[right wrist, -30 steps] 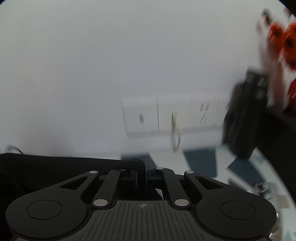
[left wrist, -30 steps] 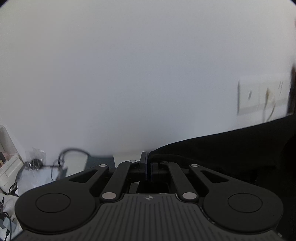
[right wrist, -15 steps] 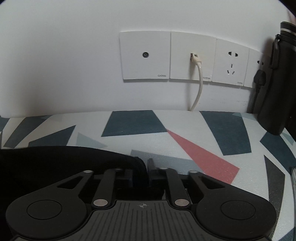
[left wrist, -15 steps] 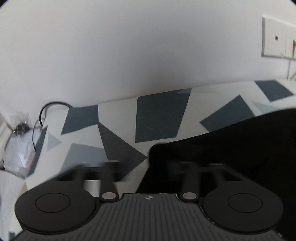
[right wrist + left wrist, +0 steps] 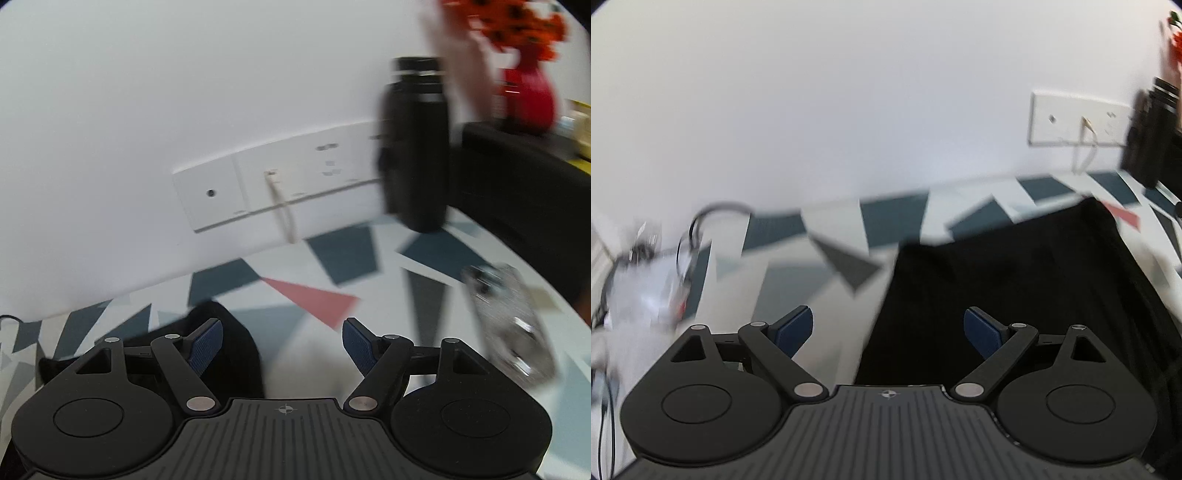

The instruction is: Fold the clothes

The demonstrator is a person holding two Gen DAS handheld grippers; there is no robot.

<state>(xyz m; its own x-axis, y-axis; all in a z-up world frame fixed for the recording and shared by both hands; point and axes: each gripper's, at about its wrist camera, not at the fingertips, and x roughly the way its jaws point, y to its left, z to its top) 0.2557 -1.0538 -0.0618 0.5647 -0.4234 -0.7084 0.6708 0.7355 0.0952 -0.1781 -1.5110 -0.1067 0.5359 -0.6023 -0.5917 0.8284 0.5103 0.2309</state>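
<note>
Both tools' jaws are opening with nothing pinched: the left tool (image 5: 888,328) over the near left edge of the black cloth (image 5: 1015,280), the right tool (image 5: 282,341) by its far corner. The soft, limp cloth lies flat on the smooth patterned table (image 5: 332,258); the fold may slump or creep apart. A sweeping tool could knock the hard black bottle (image 5: 415,147) at far right.

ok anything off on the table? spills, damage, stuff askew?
Nothing stands out. The black garment lies flat on the patterned table, the black bottle stands upright by the wall, and no spill shows, though both views are blurred.
</note>
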